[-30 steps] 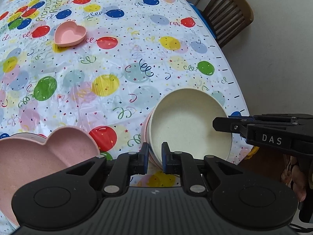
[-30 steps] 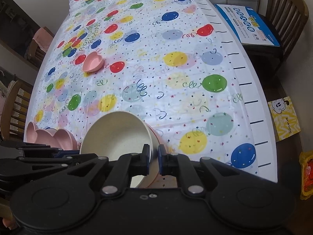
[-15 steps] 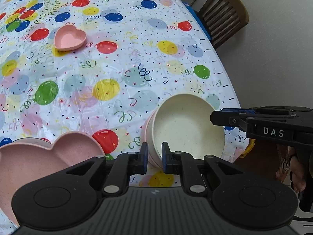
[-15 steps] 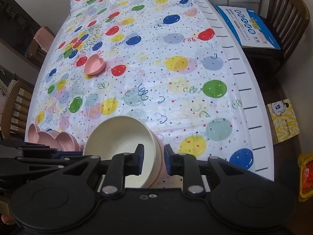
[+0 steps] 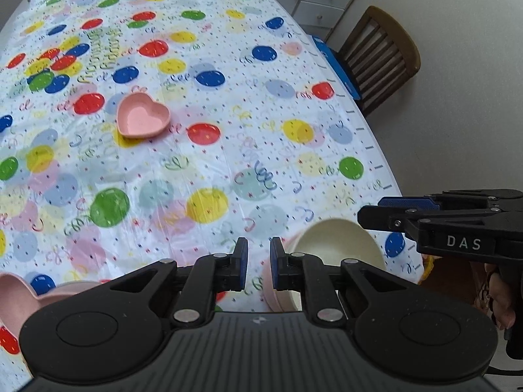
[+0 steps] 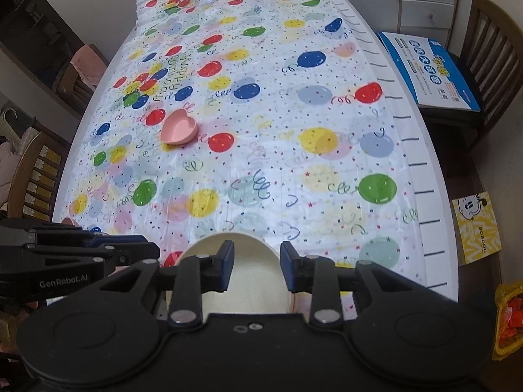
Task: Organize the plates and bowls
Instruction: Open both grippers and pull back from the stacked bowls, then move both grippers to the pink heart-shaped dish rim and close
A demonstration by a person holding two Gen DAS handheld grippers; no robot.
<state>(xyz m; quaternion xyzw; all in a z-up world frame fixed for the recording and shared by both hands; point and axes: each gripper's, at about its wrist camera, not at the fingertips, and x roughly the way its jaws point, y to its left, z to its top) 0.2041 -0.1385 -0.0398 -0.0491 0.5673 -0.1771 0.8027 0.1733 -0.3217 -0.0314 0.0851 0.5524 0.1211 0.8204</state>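
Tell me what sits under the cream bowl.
The cream bowl is nested in a pink bowl; only the pink one's rim shows. Anything deeper is covered by the bowls and the left gripper.

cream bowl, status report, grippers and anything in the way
Left gripper shut, empty. Right gripper jaws just opening, clear of round cream bowl, nested in pink bowl at table edge. Small pink heart-shaped dish alone mid-table; path clear.

The bench (image 6: 421,176) is covered by a white cloth (image 6: 278,150) printed with red, blue, yellow and green balloons, curled streamers and small confetti. A pink heart-shaped dish (image 6: 178,127) is seen on it. A cream bowl (image 6: 251,281) is nested in a pink one (image 5: 271,290). Both tongs are black with blue pads (image 5: 242,263).
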